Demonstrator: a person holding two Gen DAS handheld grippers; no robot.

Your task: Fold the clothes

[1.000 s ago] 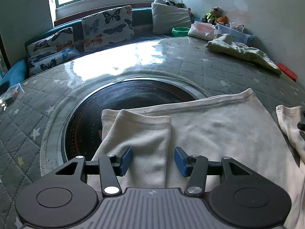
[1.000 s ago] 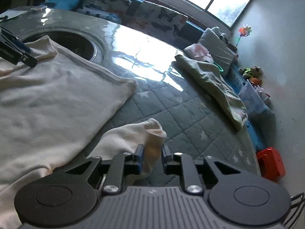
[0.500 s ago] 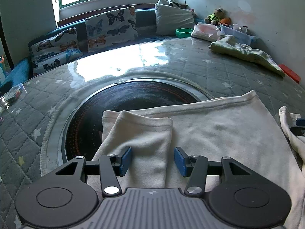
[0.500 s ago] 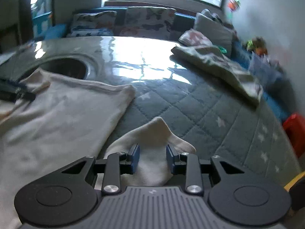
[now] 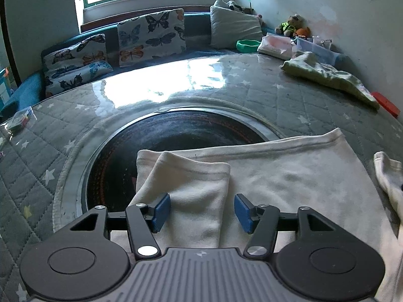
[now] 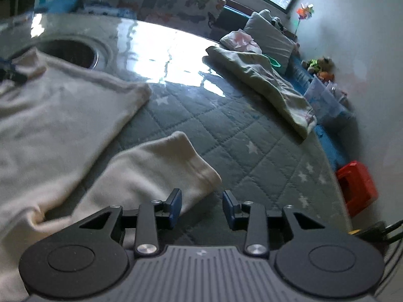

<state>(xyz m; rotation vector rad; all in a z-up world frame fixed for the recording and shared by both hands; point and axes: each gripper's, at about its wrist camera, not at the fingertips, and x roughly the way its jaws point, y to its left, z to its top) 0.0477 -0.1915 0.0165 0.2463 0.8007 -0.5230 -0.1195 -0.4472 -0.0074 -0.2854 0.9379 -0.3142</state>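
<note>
A cream top [image 5: 289, 176] lies spread on the quilted table [image 5: 289, 100]. Its left sleeve [image 5: 191, 191] is folded over the body. My left gripper [image 5: 201, 211] hovers just above that sleeve, and its jaws are opening, with the blue pads clear of the cloth. In the right wrist view the other sleeve [image 6: 156, 166] lies flat on the table beside the body [image 6: 63, 115]. My right gripper [image 6: 202, 206] is at its cuff with jaws opening; only the sleeve's edge sits by the left pad [image 6: 175, 205], unpressed. The left gripper's tip [image 6: 10, 73] shows at the far left.
A black round inset [image 5: 176, 136] sits in the table's middle, partly under the top. A pale green garment [image 6: 264, 83] lies at the far right edge. A red box [image 6: 357, 186] stands below the table's right side. Butterfly cushions [image 5: 151, 35] line the bench behind.
The right gripper has let go of the sleeve cuff, which dropped from bunched between the pads to flat on the table. Both grippers' jaws stand wider than before.
</note>
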